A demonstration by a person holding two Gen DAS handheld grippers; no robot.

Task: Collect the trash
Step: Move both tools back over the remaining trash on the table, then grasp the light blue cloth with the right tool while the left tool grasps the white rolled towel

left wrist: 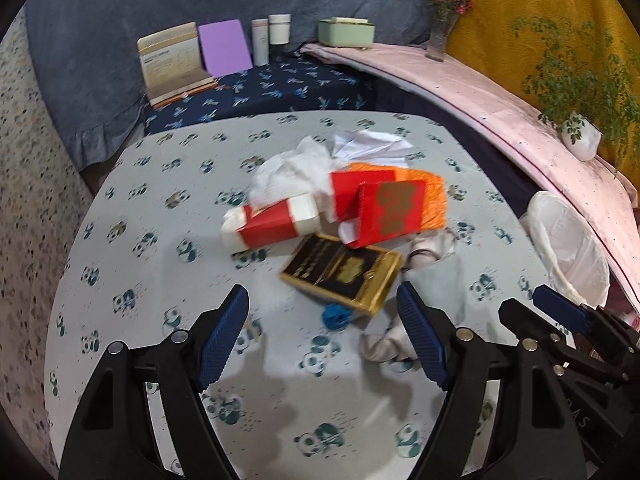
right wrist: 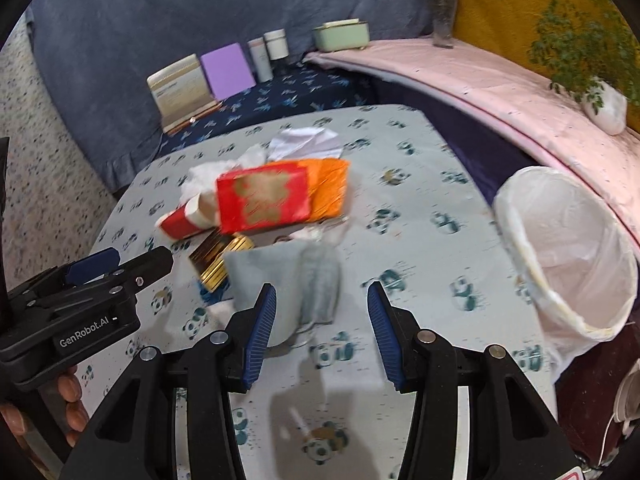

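Note:
A pile of trash lies mid-table: a red-and-white box (left wrist: 272, 220), a red box with gold print (left wrist: 388, 212) (right wrist: 264, 196), an orange wrapper (left wrist: 432, 196), a black-and-gold box (left wrist: 344, 272) (right wrist: 220, 260), white tissue (left wrist: 292, 168) and a small blue wad (left wrist: 336, 316). My left gripper (left wrist: 322, 336) hovers open just short of the pile, the blue wad on the table beyond its tips. My right gripper (right wrist: 322, 320) is open too, with nothing between its fingers; a grey crumpled cloth (right wrist: 288, 280) lies just ahead of it. A bin with a white liner (right wrist: 568, 260) (left wrist: 568, 240) stands at the table's right edge.
The table wears a panda-print cloth (left wrist: 160, 240). Behind it, a dark blue surface holds a calendar stand (left wrist: 172, 60), a purple card (left wrist: 224, 48) and jars. A pink-covered ledge (right wrist: 500, 92) on the right carries a vase and a potted plant. A hand (right wrist: 68, 396) grips the left tool.

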